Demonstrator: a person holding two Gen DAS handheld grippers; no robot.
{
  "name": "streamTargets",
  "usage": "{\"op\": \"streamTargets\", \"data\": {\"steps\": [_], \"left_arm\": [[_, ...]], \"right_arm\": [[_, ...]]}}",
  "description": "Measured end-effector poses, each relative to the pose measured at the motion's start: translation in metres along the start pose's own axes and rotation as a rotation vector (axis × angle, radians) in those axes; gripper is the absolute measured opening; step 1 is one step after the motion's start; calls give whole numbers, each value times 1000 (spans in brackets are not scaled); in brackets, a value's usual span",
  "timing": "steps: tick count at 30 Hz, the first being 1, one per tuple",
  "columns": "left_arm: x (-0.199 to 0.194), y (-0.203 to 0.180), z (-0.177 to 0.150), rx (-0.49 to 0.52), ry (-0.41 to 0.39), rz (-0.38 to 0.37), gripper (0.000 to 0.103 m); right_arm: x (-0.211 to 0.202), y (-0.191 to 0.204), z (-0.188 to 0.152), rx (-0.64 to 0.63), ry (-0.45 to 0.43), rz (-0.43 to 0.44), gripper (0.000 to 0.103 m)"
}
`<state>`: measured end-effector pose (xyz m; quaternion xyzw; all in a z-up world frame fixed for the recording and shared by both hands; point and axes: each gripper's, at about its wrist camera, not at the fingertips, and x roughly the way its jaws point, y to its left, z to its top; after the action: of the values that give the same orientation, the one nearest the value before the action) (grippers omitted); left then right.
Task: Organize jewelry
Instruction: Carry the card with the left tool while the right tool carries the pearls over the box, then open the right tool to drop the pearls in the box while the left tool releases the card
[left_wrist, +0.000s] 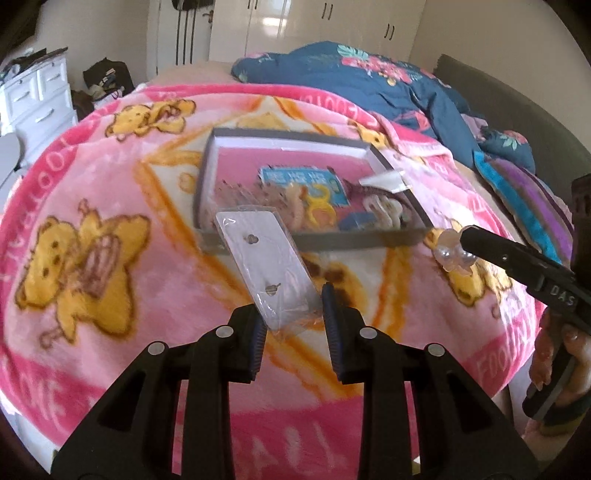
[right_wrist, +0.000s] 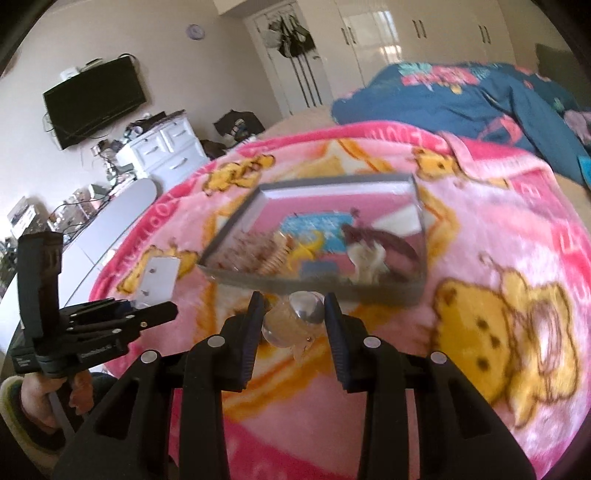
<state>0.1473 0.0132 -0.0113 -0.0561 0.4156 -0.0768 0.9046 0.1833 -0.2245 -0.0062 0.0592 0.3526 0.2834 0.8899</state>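
A grey tray (left_wrist: 369, 242) with a pink floor lies on the pink bear blanket (left_wrist: 92, 184) and holds several hair clips, combs and a blue card. My left gripper (left_wrist: 293, 317) is shut on a white earring card in clear wrap (left_wrist: 264, 260), held just in front of the tray's near wall. My right gripper (right_wrist: 293, 321) is shut on a clear flower hair clip (right_wrist: 295, 319), also just short of the tray (right_wrist: 321, 291). In the left wrist view the clip (left_wrist: 452, 254) shows at the right gripper's tip. The card (right_wrist: 159, 278) shows at the left in the right wrist view.
A blue floral duvet (left_wrist: 369, 81) is bunched at the far side of the bed, with a purple and blue cloth (left_wrist: 524, 192) to the right. A white dresser (right_wrist: 162, 147), a wall TV (right_wrist: 96, 99) and clutter stand at the left.
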Motion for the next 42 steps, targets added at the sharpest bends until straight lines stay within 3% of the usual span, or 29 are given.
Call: {"op": "streamTargets", "data": {"steps": [11,17,22,23,25,27,29,30,32,37,39,42], "left_arm": [[-2,8,35,17,-43,14,16],[16,3,56,35,-37,-1,2],[29,14,57,-28,-10,-45,2],[32,18,51,-39,0,-48,3],[38,20,43,-37,27,-53,21],[54,18,30,-38,97,-95,54],[66,14,21,-26,138,-103,63],[73,11,18,-16,156,-99,76],[86,3,13,10,185,-96,88],[109,-15,9,87,222,-65,88],[117,-20,6,121,235,-26,66],[114,-22,6,134,235,-12,59]], "right_arm": [[10,19,40,-44,-43,27,32],[17,11,57,-45,-57,9,32],[17,-1,64,-27,-64,-7,32],[17,-4,63,-26,-64,-11,32],[19,-10,60,-23,-59,-19,32],[22,-16,58,-8,-52,-23,32],[24,-21,56,6,-48,-27,32],[25,-23,55,11,-47,-28,32],[24,-26,55,18,-48,-33,32],[21,-35,57,27,-57,-48,32],[21,-40,59,37,-60,-53,32],[21,-45,63,40,-65,-62,32]]}}
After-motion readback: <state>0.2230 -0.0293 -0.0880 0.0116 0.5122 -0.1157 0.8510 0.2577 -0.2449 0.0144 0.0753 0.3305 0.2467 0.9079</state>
